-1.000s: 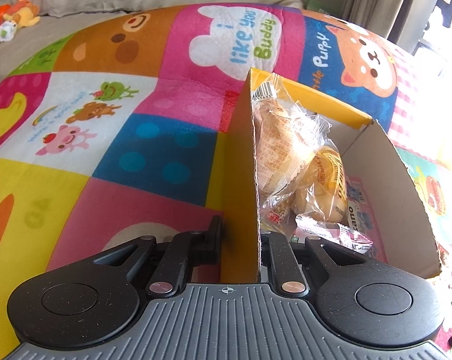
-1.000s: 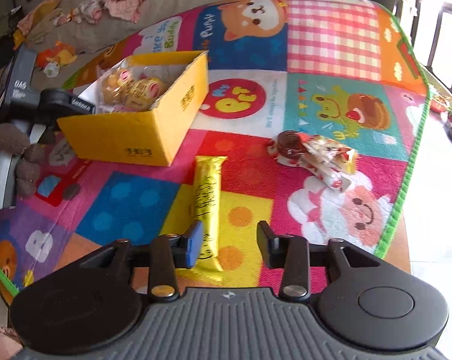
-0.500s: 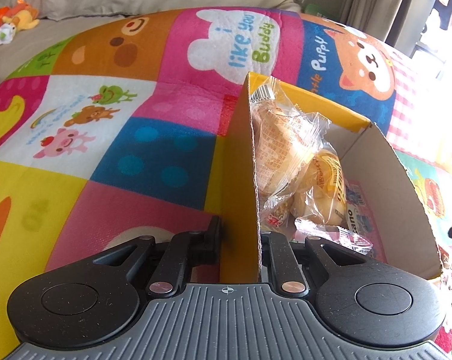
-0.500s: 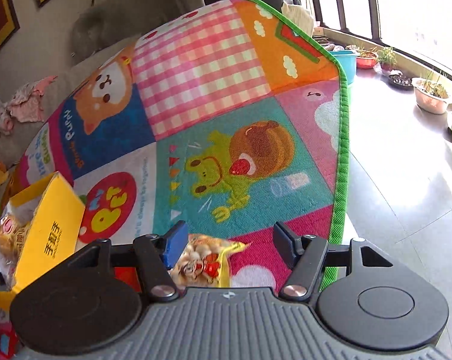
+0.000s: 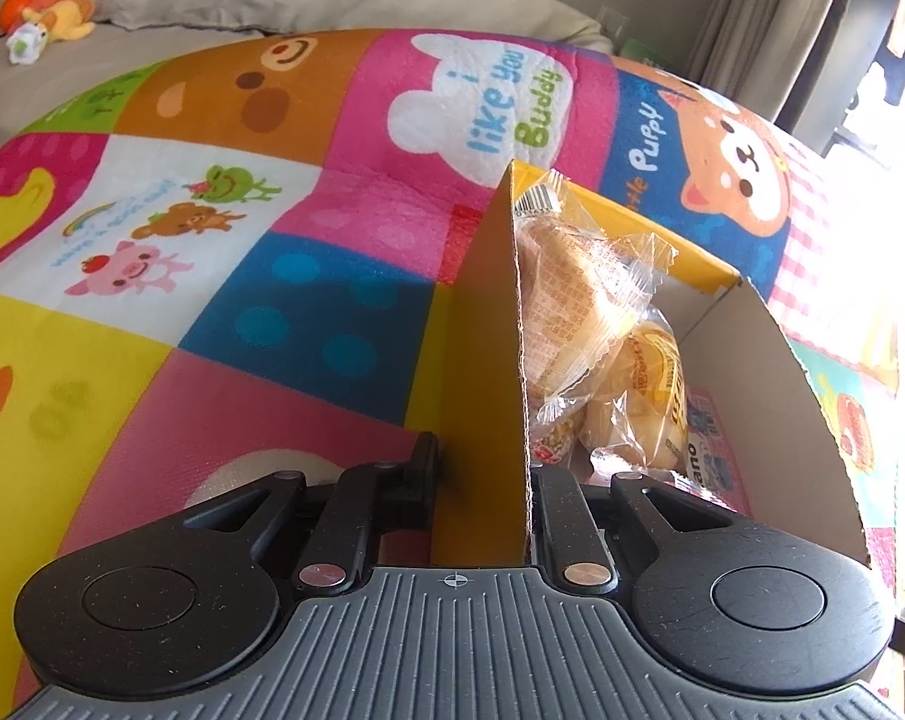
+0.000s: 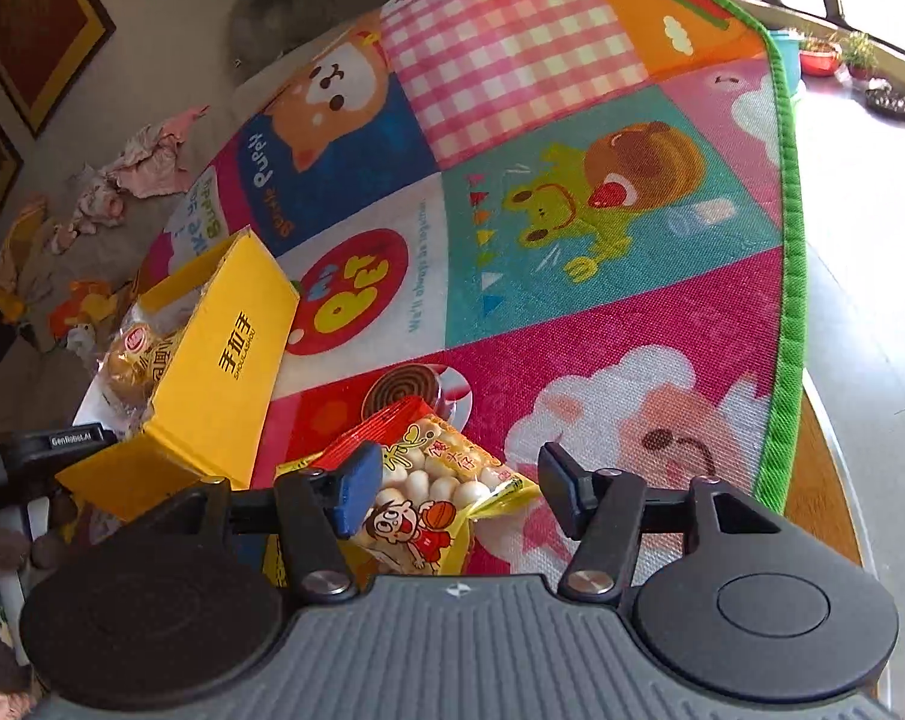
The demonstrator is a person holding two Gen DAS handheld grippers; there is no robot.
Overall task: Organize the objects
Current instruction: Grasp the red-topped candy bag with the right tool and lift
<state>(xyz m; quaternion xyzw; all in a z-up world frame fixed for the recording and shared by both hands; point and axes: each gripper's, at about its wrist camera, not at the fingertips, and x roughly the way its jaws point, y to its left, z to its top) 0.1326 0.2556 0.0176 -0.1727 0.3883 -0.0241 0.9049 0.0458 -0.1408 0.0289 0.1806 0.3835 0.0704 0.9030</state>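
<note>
My left gripper [image 5: 482, 480] is shut on the near wall of the yellow cardboard box [image 5: 482, 360], one finger outside and one inside. The box holds several wrapped buns and snack packs [image 5: 584, 312]. In the right wrist view the same box [image 6: 224, 354] stands at the left on the play mat. My right gripper [image 6: 452, 492] is open over a yellow and red snack bag of white balls [image 6: 434, 492], which lies between the fingers. A round wrapped snack [image 6: 410, 390] lies just beyond the bag.
The colourful cartoon play mat [image 6: 572, 210] covers the table, with a green edge [image 6: 788, 240] at the right and floor beyond. A grey sofa [image 5: 152, 12] with soft toys and clothes lies behind. The left gripper's body [image 6: 44, 450] shows by the box.
My right gripper swung from the yellow stick pack to the snack bag and has come lower and closer over it. The left gripper kept its hold on the box wall.
</note>
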